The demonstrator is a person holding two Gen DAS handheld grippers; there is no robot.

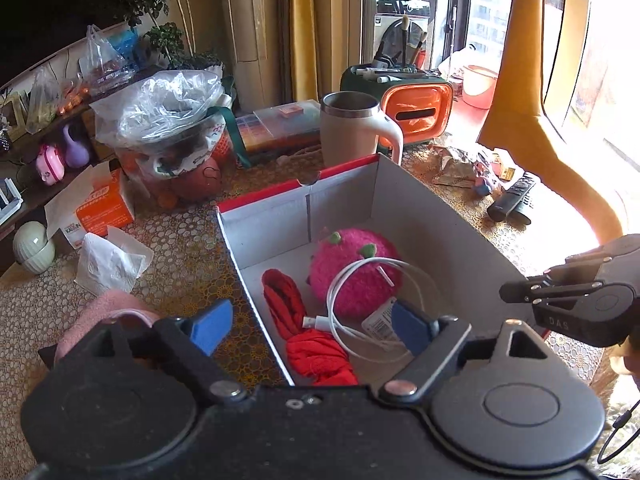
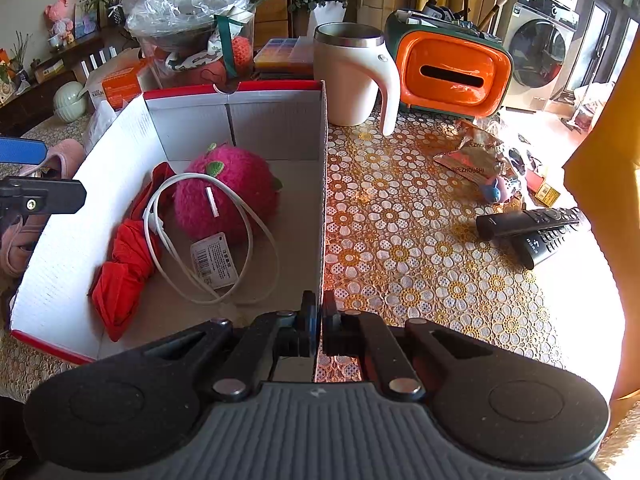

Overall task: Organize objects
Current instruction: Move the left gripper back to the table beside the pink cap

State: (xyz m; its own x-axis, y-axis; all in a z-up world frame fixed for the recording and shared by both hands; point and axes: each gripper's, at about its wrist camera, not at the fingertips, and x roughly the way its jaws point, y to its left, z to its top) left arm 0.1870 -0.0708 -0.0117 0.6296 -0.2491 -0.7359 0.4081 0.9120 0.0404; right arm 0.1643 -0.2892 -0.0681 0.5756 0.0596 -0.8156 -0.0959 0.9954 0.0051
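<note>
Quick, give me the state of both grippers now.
Left gripper: open, nothing between its blue pads.
Right gripper: shut on the right wall of the white cardboard box with red rim.

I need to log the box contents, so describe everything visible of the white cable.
The white cable is a thin, smooth, plastic-looking charging lead, loosely coiled into a couple of overlapping loops. It lies inside the open cardboard box, draped over the front of the pink plush toy and its paper tag. A small white band sits on the loop over the plush. Its connector end rests against the red cloth. Neither hand-held gripper touches it.
</note>
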